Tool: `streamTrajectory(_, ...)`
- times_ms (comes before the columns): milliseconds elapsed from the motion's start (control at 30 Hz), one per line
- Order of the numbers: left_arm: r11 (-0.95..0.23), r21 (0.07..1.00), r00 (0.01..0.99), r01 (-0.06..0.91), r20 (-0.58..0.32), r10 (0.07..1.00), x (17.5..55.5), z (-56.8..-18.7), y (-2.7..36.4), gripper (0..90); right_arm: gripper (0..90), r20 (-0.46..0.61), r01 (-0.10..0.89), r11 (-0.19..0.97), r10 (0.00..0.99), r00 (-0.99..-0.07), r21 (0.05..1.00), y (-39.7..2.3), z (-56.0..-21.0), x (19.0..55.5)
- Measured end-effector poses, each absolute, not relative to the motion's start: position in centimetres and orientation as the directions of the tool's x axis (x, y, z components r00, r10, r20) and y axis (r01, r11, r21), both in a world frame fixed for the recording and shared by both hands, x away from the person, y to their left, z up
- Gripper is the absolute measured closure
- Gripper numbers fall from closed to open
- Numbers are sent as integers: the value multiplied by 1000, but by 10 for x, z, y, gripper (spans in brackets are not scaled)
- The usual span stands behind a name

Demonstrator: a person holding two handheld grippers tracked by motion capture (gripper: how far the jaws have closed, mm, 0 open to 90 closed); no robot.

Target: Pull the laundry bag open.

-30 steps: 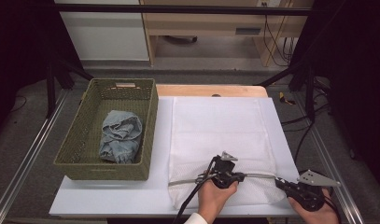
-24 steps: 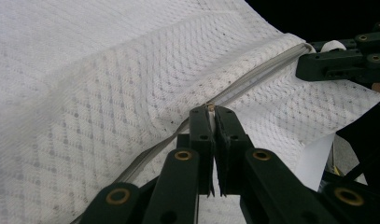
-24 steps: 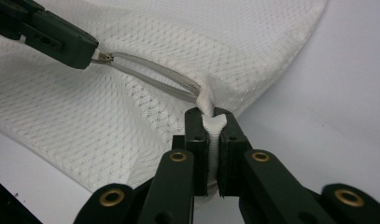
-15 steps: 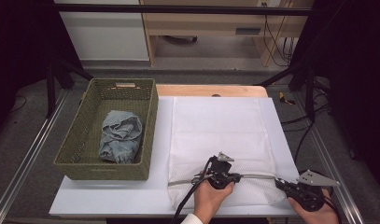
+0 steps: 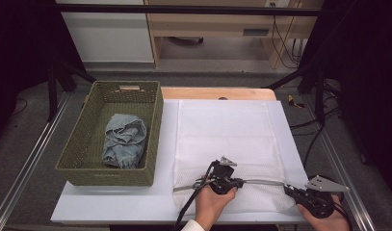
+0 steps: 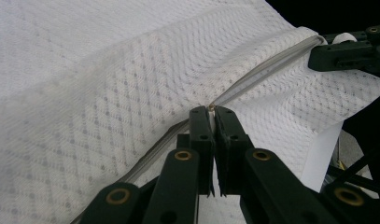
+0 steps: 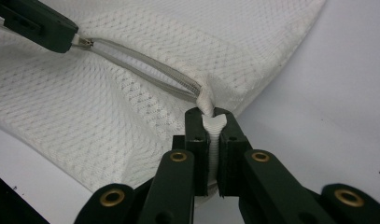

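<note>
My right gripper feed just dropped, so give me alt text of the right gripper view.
The right gripper is clamped on the corner tab of the white mesh laundry bag, at the end of its partly open zipper. The left gripper pinches the zipper pull at upper left.

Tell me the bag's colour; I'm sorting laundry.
White mesh bag, clearest in the left gripper view.

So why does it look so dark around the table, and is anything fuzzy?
High view: light falls on the white table, its surroundings are dark. Left gripper view: white mesh laundry bag sharp, black jaws slightly soft. Right gripper view: bag's weave crisp.
</note>
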State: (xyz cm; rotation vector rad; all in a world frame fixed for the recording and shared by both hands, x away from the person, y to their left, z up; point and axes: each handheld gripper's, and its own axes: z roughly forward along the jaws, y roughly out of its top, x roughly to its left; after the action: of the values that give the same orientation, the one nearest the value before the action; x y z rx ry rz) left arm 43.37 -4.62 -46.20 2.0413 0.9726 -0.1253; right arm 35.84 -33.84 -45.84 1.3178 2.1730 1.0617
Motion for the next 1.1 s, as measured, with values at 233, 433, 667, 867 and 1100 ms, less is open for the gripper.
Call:
streamTrajectory(233, -341, 649, 689, 680, -408, 599, 435, -463, -37, 869, 857, 57, 585, 277, 871, -487, 762, -339, -459, 359)
streamTrajectory(433, -345, 645, 687, 682, -403, 605, 435, -462, -30, 869, 857, 56, 588, 281, 871, -489, 758, -339, -459, 359)
streamTrajectory(667, -346, 641, 682, 685, -397, 615, 435, -462, -20, 869, 857, 52, 587, 283, 871, -488, 759, -338, -460, 359)
streamTrajectory(867, -343, 638, 672, 690, -390, 629, 435, -463, -6, 870, 857, 53, 591, 284, 872, -487, 755, -338, -460, 359)
streamTrajectory(1100, -340, 638, 666, 691, -380, 642, 434, -463, 8, 869, 857, 60, 597, 278, 873, -484, 753, -338, -460, 359)
